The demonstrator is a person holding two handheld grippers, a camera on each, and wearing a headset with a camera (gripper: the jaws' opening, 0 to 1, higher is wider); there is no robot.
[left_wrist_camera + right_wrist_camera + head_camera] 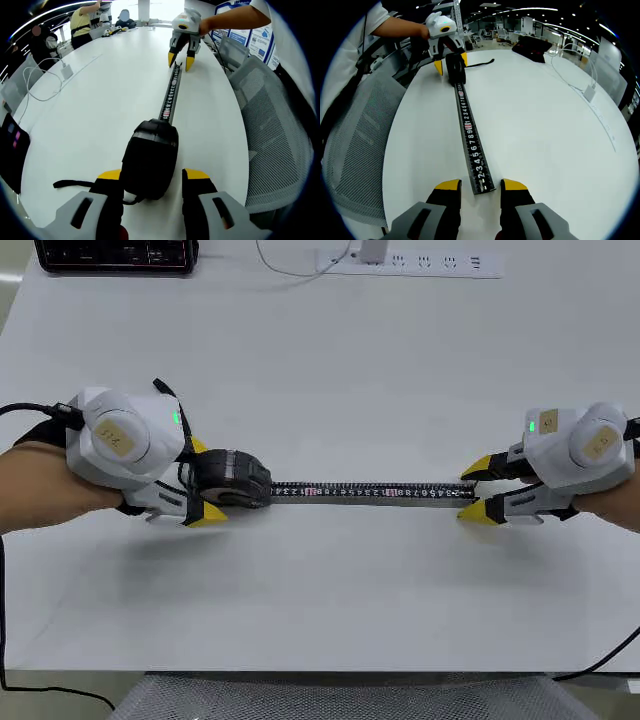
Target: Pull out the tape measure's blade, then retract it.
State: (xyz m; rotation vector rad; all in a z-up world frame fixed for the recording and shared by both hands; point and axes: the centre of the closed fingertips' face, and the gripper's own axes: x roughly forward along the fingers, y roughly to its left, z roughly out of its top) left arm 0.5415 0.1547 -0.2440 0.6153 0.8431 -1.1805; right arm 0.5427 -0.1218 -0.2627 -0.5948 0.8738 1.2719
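Note:
The black tape measure case [232, 478] rests on the white table [330, 370] with my left gripper [202, 481] shut on it. In the left gripper view the case [150, 157] sits between the yellow-tipped fingers [111, 176]. Its dark blade [370, 490] runs flat across the table to the right. The blade's end [482, 187] lies between the fingers of my right gripper [480, 186], which stands open with a gap on each side. In the head view the right gripper [477, 490] straddles that end.
A white power strip [410, 260] and a black device [115, 254] lie at the table's far edge. A grey mesh chair [330, 698] stands at the near edge. A thin black strap [480, 63] trails from the case.

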